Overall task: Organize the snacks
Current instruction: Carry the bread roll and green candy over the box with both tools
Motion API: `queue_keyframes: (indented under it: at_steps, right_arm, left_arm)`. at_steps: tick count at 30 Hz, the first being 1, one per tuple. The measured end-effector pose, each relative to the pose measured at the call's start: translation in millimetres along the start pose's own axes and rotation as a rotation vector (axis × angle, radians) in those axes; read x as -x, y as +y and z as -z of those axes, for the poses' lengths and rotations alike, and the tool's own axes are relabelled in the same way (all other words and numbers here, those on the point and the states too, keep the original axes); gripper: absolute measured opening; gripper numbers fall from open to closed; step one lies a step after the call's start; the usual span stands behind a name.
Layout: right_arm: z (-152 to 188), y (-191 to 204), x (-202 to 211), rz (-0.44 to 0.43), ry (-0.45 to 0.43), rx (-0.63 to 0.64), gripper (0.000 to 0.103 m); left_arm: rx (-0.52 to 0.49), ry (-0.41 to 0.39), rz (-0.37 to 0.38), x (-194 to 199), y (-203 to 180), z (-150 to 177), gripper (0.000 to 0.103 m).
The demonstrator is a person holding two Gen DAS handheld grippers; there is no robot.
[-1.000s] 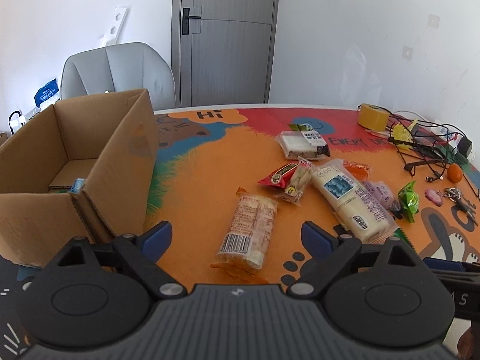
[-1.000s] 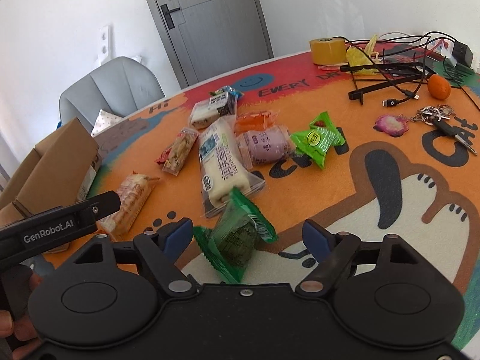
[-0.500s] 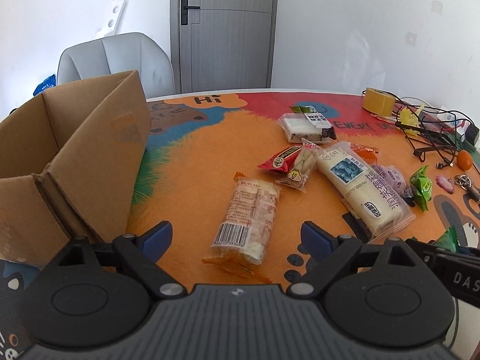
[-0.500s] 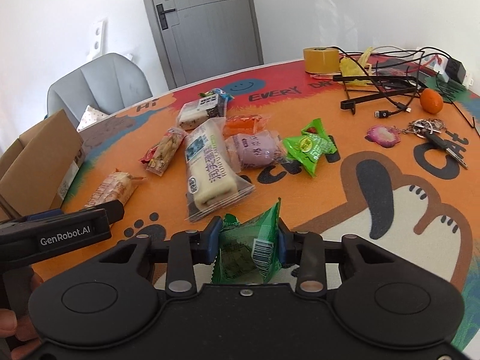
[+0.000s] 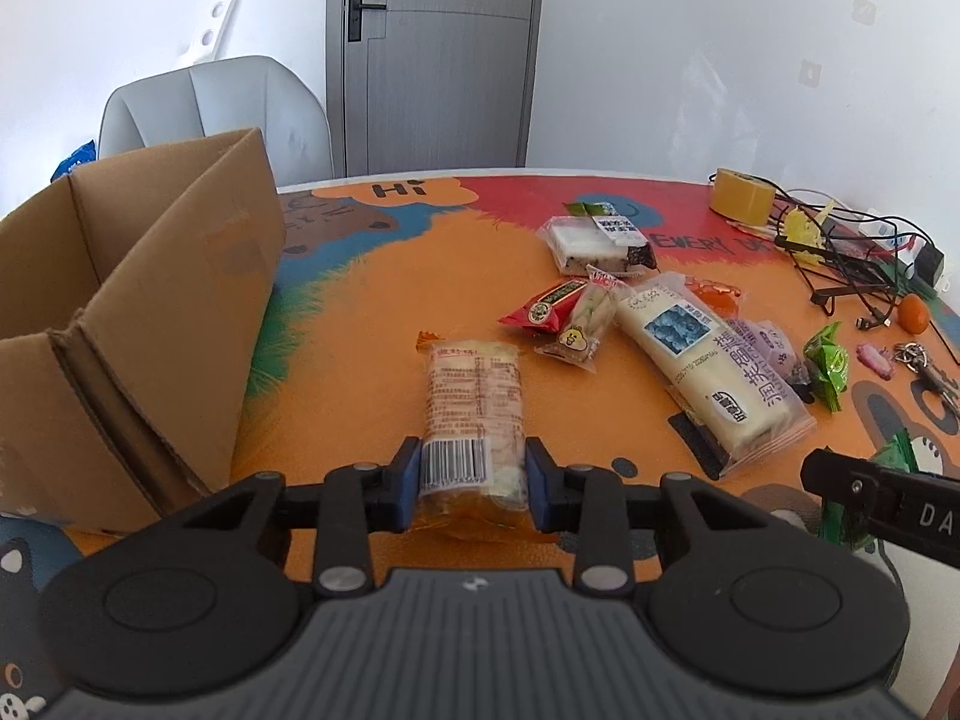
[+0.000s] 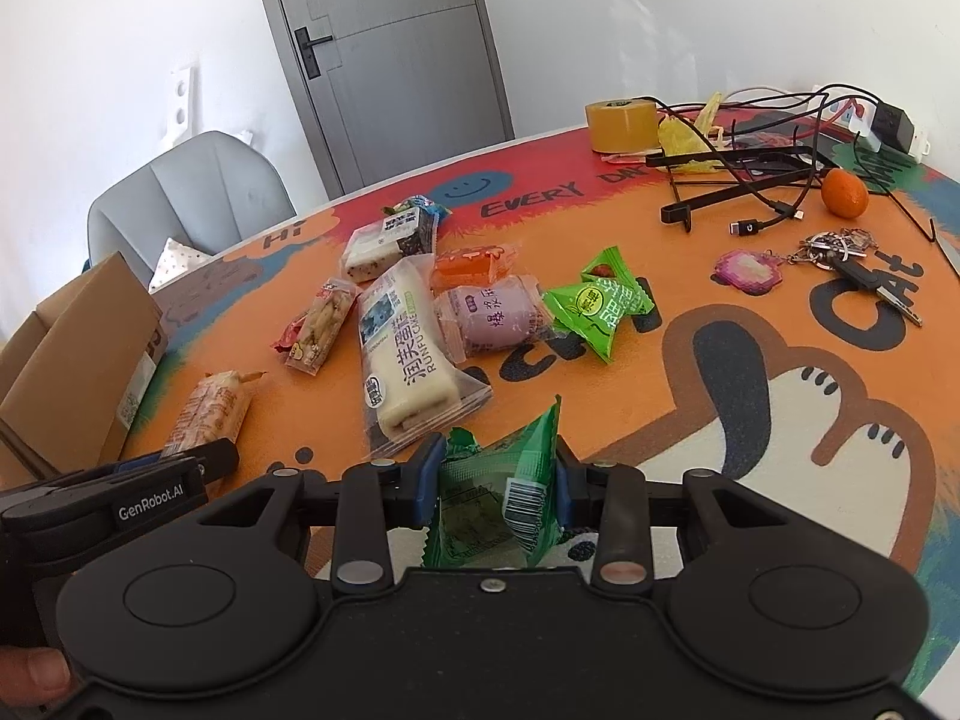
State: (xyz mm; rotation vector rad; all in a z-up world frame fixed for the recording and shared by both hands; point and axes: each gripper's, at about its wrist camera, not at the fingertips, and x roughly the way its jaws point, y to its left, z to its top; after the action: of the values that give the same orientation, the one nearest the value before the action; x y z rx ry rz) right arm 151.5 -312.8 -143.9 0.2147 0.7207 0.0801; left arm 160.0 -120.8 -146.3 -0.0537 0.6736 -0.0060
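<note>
Jaws, left: the left gripper (image 5: 470, 483) is pinching the barcode end of the long clear-wrapped pastry (image 5: 474, 408), which lies flat on the surface (image 5: 360, 348) pointing away from the camera.
Jaws, right: the right gripper (image 6: 497, 492) is clamped on a dark green packet (image 6: 498, 495), crumpling its film.
Destination: the cardboard box (image 5: 138, 312) stands open to the left, near the pastry.
Risk, pastry: held by one end only, so it may droop or slide out of the film once lifted.
Risk, box: its near wall stands high; a low carry could snag on the rim.
Risk, crossing: the grippers sit close together, so both heading left could collide.
Risk, packet: slick wrapper might squirt free.
</note>
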Motion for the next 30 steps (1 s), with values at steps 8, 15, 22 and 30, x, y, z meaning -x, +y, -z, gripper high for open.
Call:
queue_keyframes:
  at_steps: [8, 15, 22, 30]
  right_arm:
    - [-6.4, 12.8, 8.0, -0.023, -0.026, 0.004, 0.037]
    - [-14.9, 32.5, 17.7, -0.07, -0.054, 0.009, 0.037]
    - [-25.9, 65.4, 37.5, -0.126, -0.109, 0.062, 0.037]
    - [-29.9, 100.1, 50.9, -0.183, -0.134, 0.095, 0.037]
  left_arm:
    - [0.021, -0.045, 0.003, 22.5, 10.0, -10.8, 0.034]
    - [0.043, -0.111, -0.013, 52.0, 27.6, -24.2, 0.034]
    - [0.078, -0.189, -0.041, 84.8, 51.6, -35.3, 0.034]
    - [0.107, -0.237, -0.083, 111.7, 83.0, -40.8, 0.034]
